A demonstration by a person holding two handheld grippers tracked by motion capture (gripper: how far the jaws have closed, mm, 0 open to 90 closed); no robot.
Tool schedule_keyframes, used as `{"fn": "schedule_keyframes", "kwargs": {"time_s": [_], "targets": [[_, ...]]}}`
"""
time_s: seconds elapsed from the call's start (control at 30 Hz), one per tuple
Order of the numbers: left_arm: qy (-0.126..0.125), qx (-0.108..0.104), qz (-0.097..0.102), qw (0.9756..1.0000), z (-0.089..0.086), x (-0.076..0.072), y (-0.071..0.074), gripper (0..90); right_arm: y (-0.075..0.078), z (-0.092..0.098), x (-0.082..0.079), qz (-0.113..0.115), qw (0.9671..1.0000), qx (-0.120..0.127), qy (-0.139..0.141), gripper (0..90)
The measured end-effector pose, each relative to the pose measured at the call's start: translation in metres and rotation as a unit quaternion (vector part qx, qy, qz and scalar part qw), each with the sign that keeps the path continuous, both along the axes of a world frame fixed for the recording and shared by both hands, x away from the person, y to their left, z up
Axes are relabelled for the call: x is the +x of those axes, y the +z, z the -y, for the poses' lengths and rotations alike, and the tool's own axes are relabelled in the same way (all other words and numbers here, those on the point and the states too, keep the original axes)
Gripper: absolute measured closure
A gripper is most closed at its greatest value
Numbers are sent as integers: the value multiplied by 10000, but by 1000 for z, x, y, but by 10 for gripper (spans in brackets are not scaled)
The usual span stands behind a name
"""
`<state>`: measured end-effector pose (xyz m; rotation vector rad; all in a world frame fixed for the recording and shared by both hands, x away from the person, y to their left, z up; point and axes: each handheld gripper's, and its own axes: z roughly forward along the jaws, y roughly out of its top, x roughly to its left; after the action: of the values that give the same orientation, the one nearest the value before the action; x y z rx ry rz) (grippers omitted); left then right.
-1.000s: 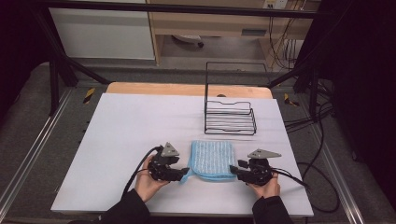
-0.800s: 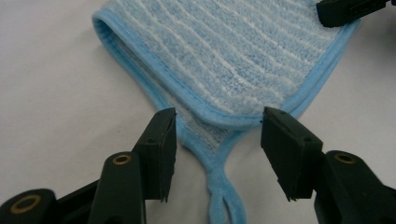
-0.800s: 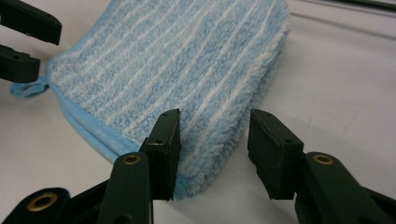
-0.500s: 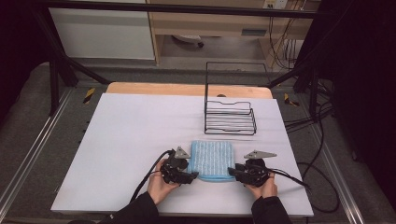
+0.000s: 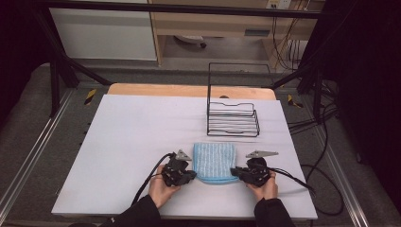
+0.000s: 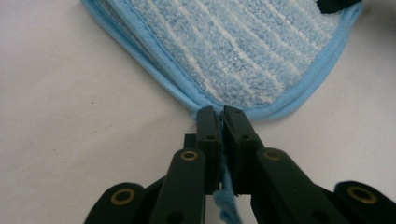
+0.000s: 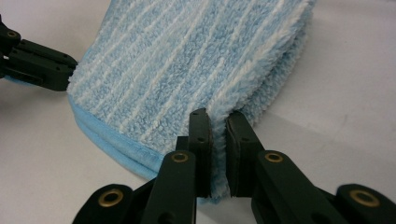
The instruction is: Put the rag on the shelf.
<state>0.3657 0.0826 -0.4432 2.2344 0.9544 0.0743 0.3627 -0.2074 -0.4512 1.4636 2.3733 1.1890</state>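
Note:
A folded light blue towel (image 5: pixel 215 161) with white stripes lies near the front of the white table (image 5: pixel 142 127). My left gripper (image 5: pixel 191 176) is shut on the towel's near left corner, and the left gripper view shows the blue hem (image 6: pixel 187 88) pinched between the jaws of that gripper (image 6: pixel 221 112). My right gripper (image 5: pixel 235 173) is shut on the near right corner. In the right gripper view the fluffy towel (image 7: pixel 187 65) edge runs between the jaws of my right gripper (image 7: pixel 217 116), and the left gripper (image 7: pixel 35 60) shows farther off.
A black wire rack (image 5: pixel 232 116) with a tall back frame stands just behind the towel. Black cables (image 5: pixel 307 179) trail off the table to the right. The table's front edge runs close under both hands.
The left gripper has moved right toward the right one, and the towel between them has narrowed. The right gripper has barely shifted.

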Motion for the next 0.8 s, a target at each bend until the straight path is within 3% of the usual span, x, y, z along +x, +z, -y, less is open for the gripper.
{"fn": "schedule_keyframes", "kwargs": {"time_s": [0.23,0.37,0.63,0.73,0.8], "targets": [[-179,54,82,9998,3,-8,3,872,4,3,1,78,10000,-15,2,837],[-289,-38,70,9995,5,-17,4,872,8,6,3,112,9999,-16,27,835],[-443,-218,78,9987,15,-32,4,868,8,6,12,349,9989,-268,179,825],[-431,-228,55,9988,14,-31,3,848,5,4,14,386,9985,-326,210,811],[-425,-315,32,9986,11,-30,7,782,6,5,13,452,9981,-343,248,793]]}}
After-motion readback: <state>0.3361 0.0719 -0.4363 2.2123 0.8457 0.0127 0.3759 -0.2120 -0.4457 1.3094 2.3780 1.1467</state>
